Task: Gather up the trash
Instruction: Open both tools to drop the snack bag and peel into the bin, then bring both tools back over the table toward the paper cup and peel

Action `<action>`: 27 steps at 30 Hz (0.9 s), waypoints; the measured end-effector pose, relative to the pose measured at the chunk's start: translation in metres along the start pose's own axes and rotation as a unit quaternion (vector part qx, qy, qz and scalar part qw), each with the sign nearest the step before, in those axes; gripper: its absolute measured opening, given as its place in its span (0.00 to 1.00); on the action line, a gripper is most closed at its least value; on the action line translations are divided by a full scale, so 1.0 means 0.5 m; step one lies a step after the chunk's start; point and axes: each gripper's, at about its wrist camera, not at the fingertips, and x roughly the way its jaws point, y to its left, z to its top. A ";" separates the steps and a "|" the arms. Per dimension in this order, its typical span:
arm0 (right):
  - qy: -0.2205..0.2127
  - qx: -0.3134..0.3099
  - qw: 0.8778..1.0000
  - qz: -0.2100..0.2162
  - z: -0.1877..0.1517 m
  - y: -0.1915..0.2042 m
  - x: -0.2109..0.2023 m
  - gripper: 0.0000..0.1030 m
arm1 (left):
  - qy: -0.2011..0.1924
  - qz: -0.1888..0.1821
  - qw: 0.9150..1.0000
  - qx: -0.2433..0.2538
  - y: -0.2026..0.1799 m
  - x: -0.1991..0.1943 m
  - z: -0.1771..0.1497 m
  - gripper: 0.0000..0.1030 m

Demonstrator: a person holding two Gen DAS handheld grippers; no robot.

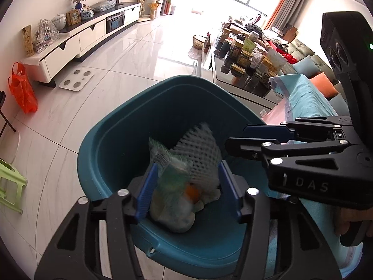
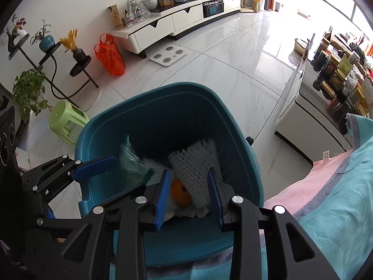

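Trash (image 1: 186, 177) lies in the teal bin (image 1: 112, 140) below both released tools (image 1: 186, 184) (image 2: 190, 192).

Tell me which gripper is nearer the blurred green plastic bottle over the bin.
Left. The left gripper has a blue finger right beside the green plastic bottle, apparently open. The right gripper hangs farther along over the bin, open, above the foam net.
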 end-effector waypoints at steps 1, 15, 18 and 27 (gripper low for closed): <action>-0.002 0.003 1.000 0.002 -0.001 -0.004 -0.002 0.31 | -0.001 0.001 1.000 0.000 -0.003 0.000 0.001 0.56; -0.041 0.027 0.999 0.006 -0.032 -0.026 -0.049 0.35 | -0.027 0.004 1.000 0.010 -0.014 -0.051 0.000 0.74; -0.057 0.032 0.998 0.006 -0.037 -0.032 -0.069 0.39 | -0.038 0.009 0.999 0.012 -0.015 -0.072 0.000 0.78; -0.104 0.043 0.994 0.002 -0.062 -0.045 -0.135 0.59 | -0.078 0.030 0.996 0.012 -0.013 -0.145 -0.003 0.94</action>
